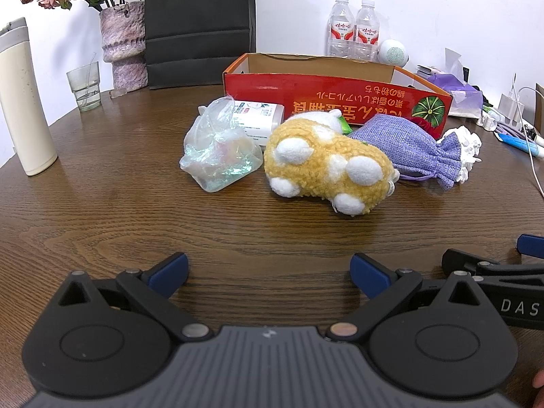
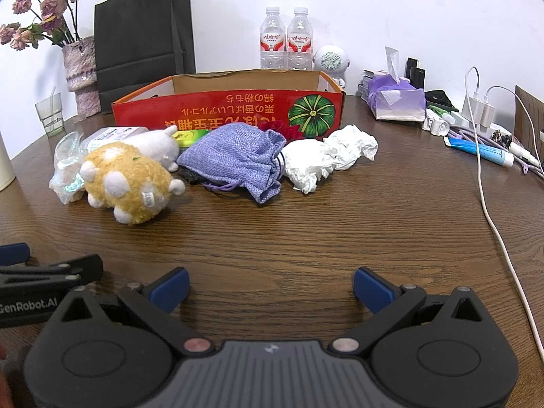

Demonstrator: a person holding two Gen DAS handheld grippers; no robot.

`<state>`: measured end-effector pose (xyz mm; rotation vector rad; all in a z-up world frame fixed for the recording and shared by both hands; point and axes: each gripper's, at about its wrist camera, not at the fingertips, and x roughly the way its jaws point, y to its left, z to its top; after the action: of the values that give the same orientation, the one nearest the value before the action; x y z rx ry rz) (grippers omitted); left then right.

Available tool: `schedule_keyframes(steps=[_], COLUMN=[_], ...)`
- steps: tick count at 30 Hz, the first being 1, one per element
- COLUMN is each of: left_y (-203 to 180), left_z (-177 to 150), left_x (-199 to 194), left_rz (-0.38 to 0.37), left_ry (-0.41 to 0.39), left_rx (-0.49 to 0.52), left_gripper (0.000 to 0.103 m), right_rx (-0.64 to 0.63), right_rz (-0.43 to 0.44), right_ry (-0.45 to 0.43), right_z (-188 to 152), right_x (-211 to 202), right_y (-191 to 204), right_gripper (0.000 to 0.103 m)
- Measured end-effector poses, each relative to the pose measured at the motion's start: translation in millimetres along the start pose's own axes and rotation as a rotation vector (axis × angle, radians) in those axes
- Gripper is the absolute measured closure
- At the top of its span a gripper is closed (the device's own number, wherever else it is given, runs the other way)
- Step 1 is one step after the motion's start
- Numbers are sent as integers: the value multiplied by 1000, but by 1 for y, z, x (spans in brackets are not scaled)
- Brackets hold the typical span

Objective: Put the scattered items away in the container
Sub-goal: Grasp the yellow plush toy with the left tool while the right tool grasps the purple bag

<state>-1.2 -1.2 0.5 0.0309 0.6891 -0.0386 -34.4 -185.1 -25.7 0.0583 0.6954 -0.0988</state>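
A red cardboard box (image 1: 340,93) (image 2: 227,108) stands open at the back of the wooden table. In front of it lie a yellow and white plush toy (image 1: 326,166) (image 2: 129,180), a crumpled clear plastic bag (image 1: 221,149) (image 2: 66,170), a purple drawstring pouch (image 1: 408,149) (image 2: 238,159), crumpled white tissue (image 2: 326,156) (image 1: 465,149) and a white packet (image 1: 261,119). My left gripper (image 1: 268,272) is open and empty, well short of the items. My right gripper (image 2: 272,285) is open and empty too, beside the left one.
A black paper bag (image 1: 200,23), a vase of dried flowers (image 1: 122,44), a glass (image 1: 84,85) and a cream flask (image 1: 23,102) stand at the left. Two water bottles (image 2: 285,39), a tissue pack (image 2: 397,98), chargers and a white cable (image 2: 489,210) sit at the right.
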Motion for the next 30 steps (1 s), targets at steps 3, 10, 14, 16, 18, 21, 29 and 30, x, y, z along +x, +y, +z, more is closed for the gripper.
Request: schedule_keyframes(steps=[3,10,14,16,18,21,29,30], left_y=[2,4,6,9,7,2,1,3], left_z=[-1,17,32,39,47,59,71,69], left_x=[-14,-39,-22,-14,-4,11,42,40], left_rz=[-1,-43,-69,-102,-120,-137,-101,-95], left_ry=[-107,-333,-268,-239,-204,-185,-114,-120], left_rx=[8,78,58,43,20,15,86,108], left_gripper=[0,0,0,0,0,0,2,2], right_rx=[-2,-56,-81,-93,-116,-179,-422,-423], right_rz=[15,-3,38,57,83,113,166,160], right_ry=[-46,-295,-304,-279,-255,-218,-90,-84], right_z=[0,28,41,49,57,70,80,79], right_x=[-9,-38,-33,-22,-11,9,64,66], right_y=[0,1,-4,-6,-9,-10,14,17], right_gripper=[5,0,0,1,8,17,57,60])
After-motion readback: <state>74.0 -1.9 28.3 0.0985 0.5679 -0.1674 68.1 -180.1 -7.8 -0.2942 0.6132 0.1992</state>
